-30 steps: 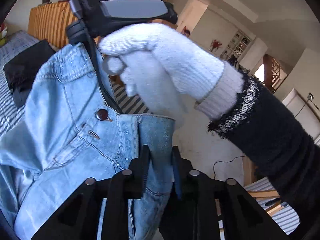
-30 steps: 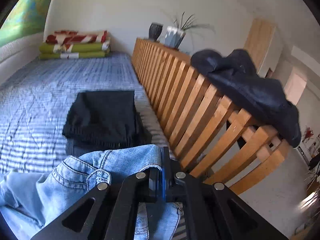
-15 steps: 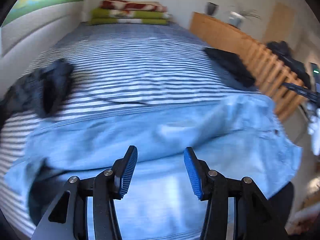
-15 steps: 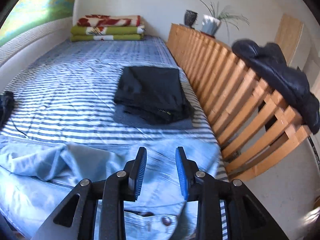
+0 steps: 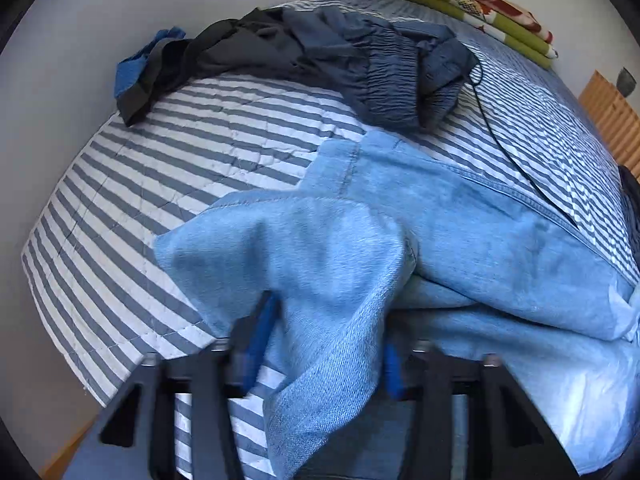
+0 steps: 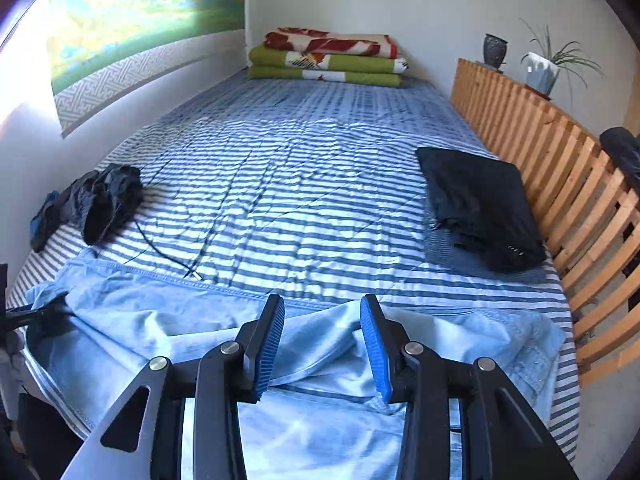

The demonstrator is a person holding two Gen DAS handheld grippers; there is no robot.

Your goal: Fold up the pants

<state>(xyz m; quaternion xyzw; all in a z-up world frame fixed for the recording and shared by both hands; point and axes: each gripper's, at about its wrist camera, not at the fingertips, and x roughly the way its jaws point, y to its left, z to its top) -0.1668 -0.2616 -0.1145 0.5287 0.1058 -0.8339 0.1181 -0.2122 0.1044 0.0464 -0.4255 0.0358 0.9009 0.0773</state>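
Note:
Light blue jeans (image 5: 460, 240) lie spread across the near end of the striped bed (image 5: 180, 152). My left gripper (image 5: 326, 360) points down at the rumpled leg end. Its jaws are closing, and a raised fold of denim hangs between the blurred blue pads (image 5: 260, 340), which still stand apart. In the right wrist view the jeans (image 6: 160, 320) run from left to right with the waistband at the right. My right gripper (image 6: 322, 344) hovers over their middle. Its jaws are opening, with nothing between the pads.
A heap of dark clothes (image 6: 100, 204) lies by the left wall, with a thin black cable (image 6: 168, 256) trailing from it. A folded black garment (image 6: 480, 204) sits beside the wooden slatted rail (image 6: 560, 152). Folded blankets (image 6: 328, 60) are stacked at the far end.
Both grippers let go of the waistband and the jeans dropped flat onto the bed. My left gripper swung over to the leg end, around a fold. My right gripper opened wider.

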